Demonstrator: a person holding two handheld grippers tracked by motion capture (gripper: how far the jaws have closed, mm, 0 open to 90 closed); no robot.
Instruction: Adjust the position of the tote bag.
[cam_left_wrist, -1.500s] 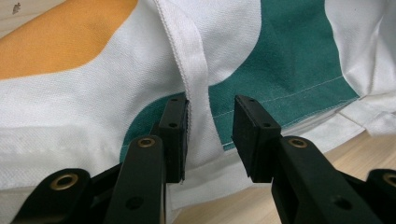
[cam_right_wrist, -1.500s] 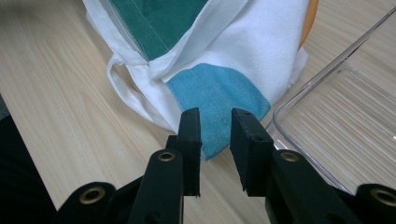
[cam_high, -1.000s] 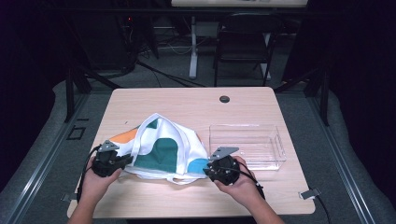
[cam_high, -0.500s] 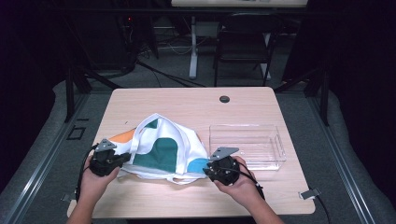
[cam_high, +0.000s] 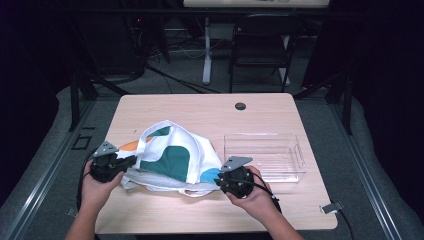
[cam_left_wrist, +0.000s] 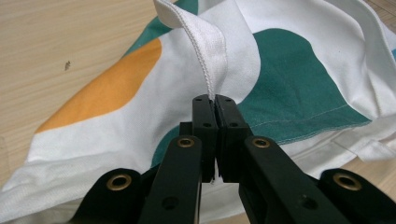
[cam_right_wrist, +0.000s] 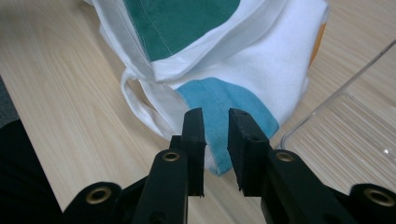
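A white cloth bag (cam_high: 175, 160) with teal, orange and blue patches lies crumpled on the wooden table (cam_high: 200, 110). At the bag's left edge, my left gripper (cam_high: 131, 161) is shut on a white stitched strap (cam_left_wrist: 205, 51) that rises from between its tips (cam_left_wrist: 215, 100). My right gripper (cam_high: 220, 180) is at the bag's right front corner. Its jaws (cam_right_wrist: 215, 116) have just been closing and stand a little apart. The corner with the blue patch (cam_right_wrist: 224, 100) lies in the gap, and the pads do not press on it.
A clear plastic bin (cam_high: 262, 135) stands right of the bag, and its wall (cam_right_wrist: 345, 116) is close beside my right gripper. A round black grommet (cam_high: 240, 106) sits near the table's far edge. A chair and cables are on the floor beyond.
My left gripper has risen slightly with the bag's strap in it. The right hand has stayed in place at the bag's corner.
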